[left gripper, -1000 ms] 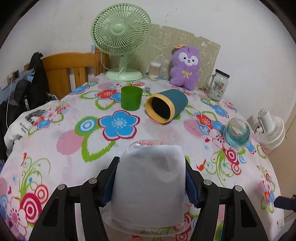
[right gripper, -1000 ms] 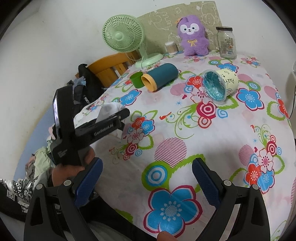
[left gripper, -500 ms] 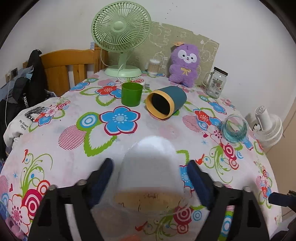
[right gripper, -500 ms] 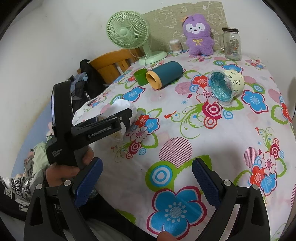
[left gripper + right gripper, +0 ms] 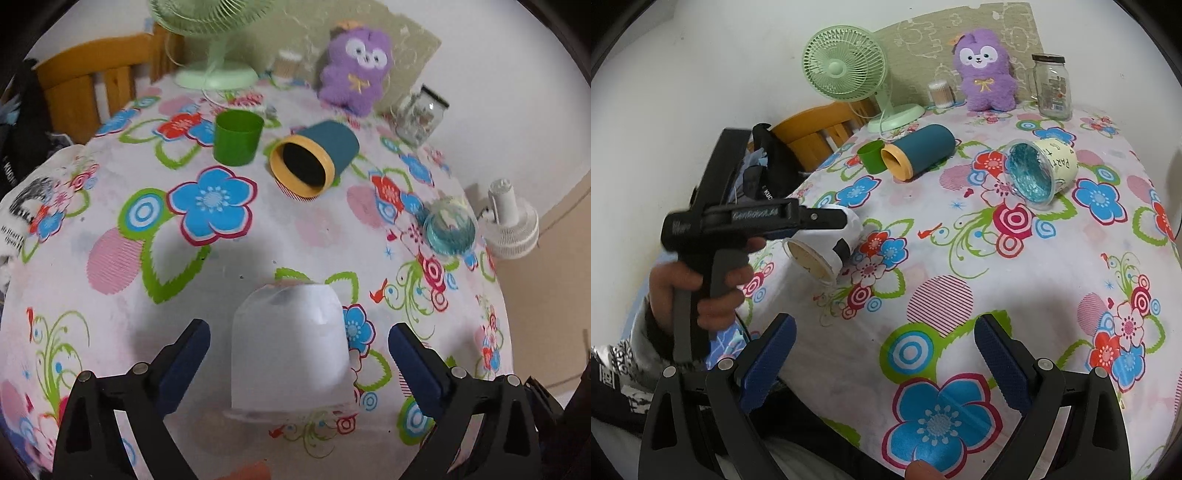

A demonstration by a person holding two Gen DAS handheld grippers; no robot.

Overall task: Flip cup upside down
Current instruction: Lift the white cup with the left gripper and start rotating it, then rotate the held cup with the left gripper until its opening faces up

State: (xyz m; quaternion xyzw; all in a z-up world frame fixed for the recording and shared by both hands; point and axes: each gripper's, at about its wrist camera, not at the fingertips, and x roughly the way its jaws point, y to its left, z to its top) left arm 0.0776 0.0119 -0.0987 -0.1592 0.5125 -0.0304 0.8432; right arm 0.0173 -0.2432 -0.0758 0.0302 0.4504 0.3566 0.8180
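Observation:
A white paper cup [image 5: 290, 349] lies tilted on the flowered tablecloth [image 5: 110, 295], bottom away from me, rim toward me. My left gripper [image 5: 299, 354] is open, its blue pads [image 5: 184, 360] on either side of the cup and apart from it. In the right wrist view the cup [image 5: 831, 243] lies on its side by the table's left edge, its open mouth facing the front, under the left gripper [image 5: 798, 221]. My right gripper [image 5: 882, 362] is open and empty above the table's front part.
A green cup [image 5: 238, 137] stands upright. A teal cup with a yellow rim [image 5: 314, 158] and a clear cup with a blue inside [image 5: 1039, 171] lie on their sides. A green fan [image 5: 849, 70], purple plush [image 5: 986, 70], glass jar [image 5: 1052, 86] and wooden chair [image 5: 88, 85] stand behind.
My left gripper has opened and let go of the white cup. The cup has dropped onto the table and now lies tilted between the jaws. My right gripper has barely moved.

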